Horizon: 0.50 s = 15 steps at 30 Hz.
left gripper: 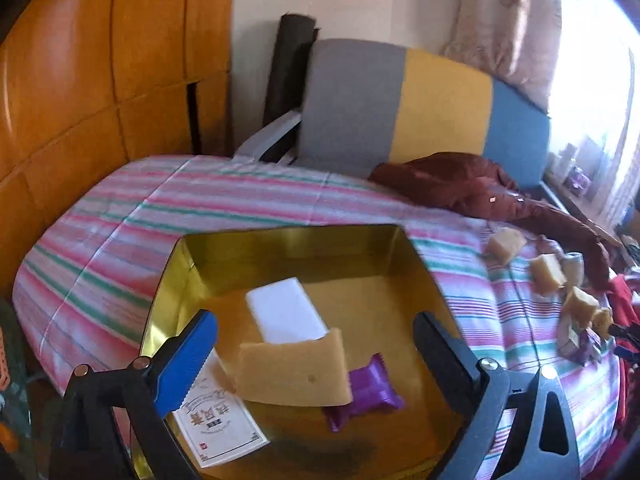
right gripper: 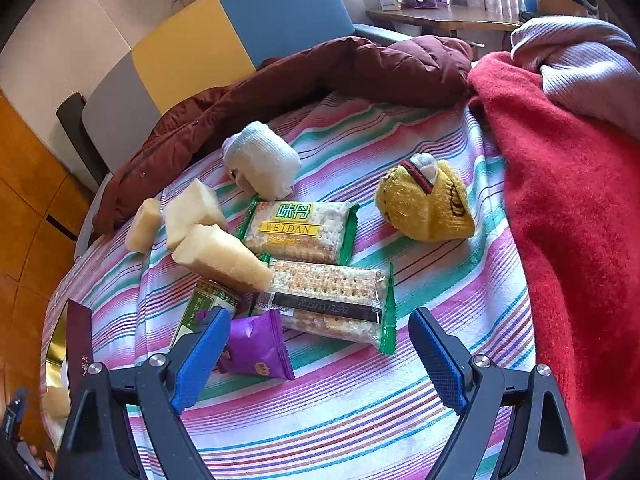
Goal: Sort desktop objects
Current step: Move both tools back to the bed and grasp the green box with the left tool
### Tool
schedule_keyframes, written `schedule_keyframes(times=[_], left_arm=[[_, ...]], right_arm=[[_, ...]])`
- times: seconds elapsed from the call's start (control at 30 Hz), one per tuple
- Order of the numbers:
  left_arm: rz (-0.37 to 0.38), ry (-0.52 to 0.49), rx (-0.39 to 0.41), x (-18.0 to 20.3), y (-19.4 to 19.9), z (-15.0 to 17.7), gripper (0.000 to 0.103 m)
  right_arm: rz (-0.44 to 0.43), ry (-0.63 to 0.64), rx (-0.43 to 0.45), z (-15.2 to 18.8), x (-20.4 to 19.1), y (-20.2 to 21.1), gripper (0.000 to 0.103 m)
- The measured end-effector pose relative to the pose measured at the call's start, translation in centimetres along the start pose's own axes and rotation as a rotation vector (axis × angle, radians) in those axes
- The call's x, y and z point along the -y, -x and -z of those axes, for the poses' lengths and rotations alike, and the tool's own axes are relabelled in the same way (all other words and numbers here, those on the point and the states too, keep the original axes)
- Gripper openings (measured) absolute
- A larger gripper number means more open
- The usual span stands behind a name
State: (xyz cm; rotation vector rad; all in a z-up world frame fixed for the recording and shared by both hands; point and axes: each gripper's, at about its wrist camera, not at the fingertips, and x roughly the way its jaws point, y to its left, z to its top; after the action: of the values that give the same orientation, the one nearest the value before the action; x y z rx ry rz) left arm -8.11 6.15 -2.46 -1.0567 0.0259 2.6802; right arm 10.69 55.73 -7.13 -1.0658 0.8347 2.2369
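- Left gripper [left gripper: 316, 344]: jaws spread wide, nothing pressed between the pads; hangs over the gold tin [left gripper: 176, 264] on the striped cloth [left gripper: 120, 216].
- In the tin: tan sponge slab [left gripper: 292, 372], propped aslant, long axis running left-right, upper right corner raised, leaning on the white block [left gripper: 286, 312].
- White block's long axis runs from far left to near right.
- Purple snack packet [left gripper: 368, 392] just right of the slab, partly under it; printed card [left gripper: 220, 420] at the tin's near-left corner.
- Right gripper [right gripper: 316, 344]: jaws wide, empty, above the striped cloth.
- Ahead of it: two cracker packs [right gripper: 300, 232] lying crosswise, purple sachet [right gripper: 256, 348], pale sponge wedges [right gripper: 192, 212], white rolled sock [right gripper: 264, 164], yellow rolled sock [right gripper: 428, 204].
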Motion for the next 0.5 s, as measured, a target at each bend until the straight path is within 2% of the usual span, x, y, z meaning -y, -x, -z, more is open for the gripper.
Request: schedule_keyframes(times=[0.2, 0.4, 0.5], left_arm=[[0.071, -0.039, 0.017, 1.5, 0.3, -0.2, 0.1], [0.171, -0.093, -0.025, 5.0, -0.2, 0.0, 0.098], [0.254, -0.129, -0.054, 7.9, -0.6, 0.3, 0.09]], right_arm=[[0.008, 0.025, -0.006, 0.0, -0.5, -0.3, 0.092], [0.01, -0.014, -0.004, -0.2, 0.4, -0.3, 0.093], [0.006, -0.044, -0.005, -0.3, 1.1, -0.2, 0.093]])
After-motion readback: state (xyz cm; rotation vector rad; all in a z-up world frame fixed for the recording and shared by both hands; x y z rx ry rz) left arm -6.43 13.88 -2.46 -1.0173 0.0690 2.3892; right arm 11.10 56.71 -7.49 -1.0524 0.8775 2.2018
